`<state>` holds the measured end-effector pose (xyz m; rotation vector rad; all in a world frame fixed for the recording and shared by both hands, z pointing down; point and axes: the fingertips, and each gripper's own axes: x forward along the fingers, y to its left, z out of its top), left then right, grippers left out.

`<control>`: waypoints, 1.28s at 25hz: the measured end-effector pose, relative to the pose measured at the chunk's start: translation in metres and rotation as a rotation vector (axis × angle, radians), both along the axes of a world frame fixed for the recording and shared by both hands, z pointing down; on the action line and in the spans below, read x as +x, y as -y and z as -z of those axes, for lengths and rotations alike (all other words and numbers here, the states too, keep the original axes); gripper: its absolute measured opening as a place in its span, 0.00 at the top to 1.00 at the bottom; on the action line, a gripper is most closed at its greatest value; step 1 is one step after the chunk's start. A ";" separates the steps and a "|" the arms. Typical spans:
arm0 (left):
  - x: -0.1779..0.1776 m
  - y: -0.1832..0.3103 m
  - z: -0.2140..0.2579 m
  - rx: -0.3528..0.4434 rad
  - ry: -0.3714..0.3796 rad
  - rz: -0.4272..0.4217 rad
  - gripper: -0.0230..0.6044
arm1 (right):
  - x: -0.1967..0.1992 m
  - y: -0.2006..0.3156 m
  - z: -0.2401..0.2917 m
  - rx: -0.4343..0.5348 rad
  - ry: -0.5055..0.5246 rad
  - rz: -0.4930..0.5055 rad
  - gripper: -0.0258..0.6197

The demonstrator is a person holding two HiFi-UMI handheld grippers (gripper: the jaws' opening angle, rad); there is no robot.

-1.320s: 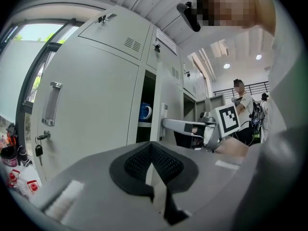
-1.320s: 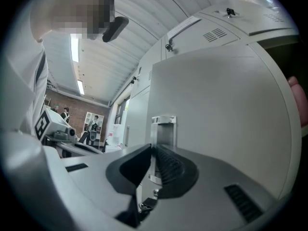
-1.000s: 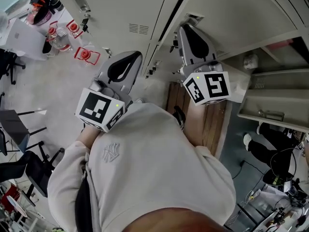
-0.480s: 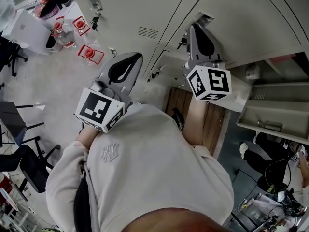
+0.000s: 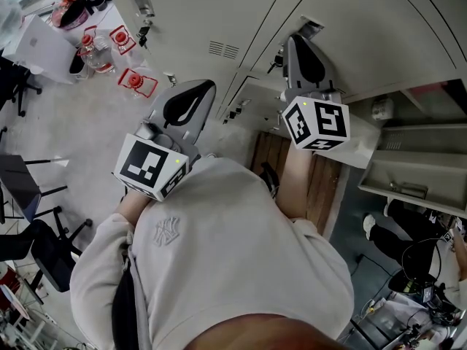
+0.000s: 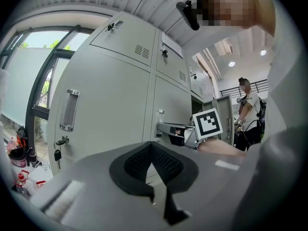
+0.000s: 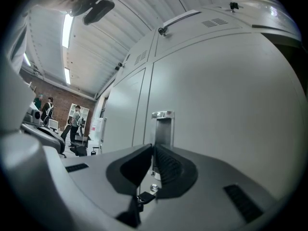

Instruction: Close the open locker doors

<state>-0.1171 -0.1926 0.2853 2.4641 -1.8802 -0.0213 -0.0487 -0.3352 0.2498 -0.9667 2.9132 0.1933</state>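
Grey lockers (image 5: 219, 13) fill the top of the head view. My right gripper (image 5: 295, 44) is shut and empty, its tips right at the recessed handle (image 7: 162, 128) of a grey locker door (image 7: 226, 100); a key (image 7: 144, 196) hangs just below. That door looks about flush with its neighbours. Whether the tips touch it I cannot tell. My left gripper (image 5: 204, 87) is also shut and empty, held off the lockers, pointing at shut doors with a handle (image 6: 70, 109) and a key (image 6: 57, 154). Further right one locker (image 5: 419, 119) stands open, its door (image 5: 408, 173) swung out.
Water bottles with red caps (image 5: 135, 81) and office chairs (image 5: 29, 246) stand on the floor to the left. A wooden panel (image 5: 321, 188) lies below the lockers. A person (image 6: 248, 112) stands in the background to the right, near cables and gear (image 5: 419, 268).
My right gripper has moved up to the locker door's handle and then held still. The left gripper has hardly moved.
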 end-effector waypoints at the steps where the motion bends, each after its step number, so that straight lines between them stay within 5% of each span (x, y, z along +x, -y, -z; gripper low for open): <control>1: 0.000 0.000 0.000 0.002 0.000 -0.001 0.97 | 0.000 0.000 0.000 0.001 0.000 -0.001 0.92; 18: 0.012 -0.002 -0.002 -0.006 -0.012 -0.055 0.97 | 0.027 -0.029 0.012 0.003 0.047 -0.034 0.91; 32: 0.079 0.008 -0.009 -0.031 0.009 -0.208 0.97 | 0.134 -0.074 0.005 -0.038 0.153 -0.187 0.92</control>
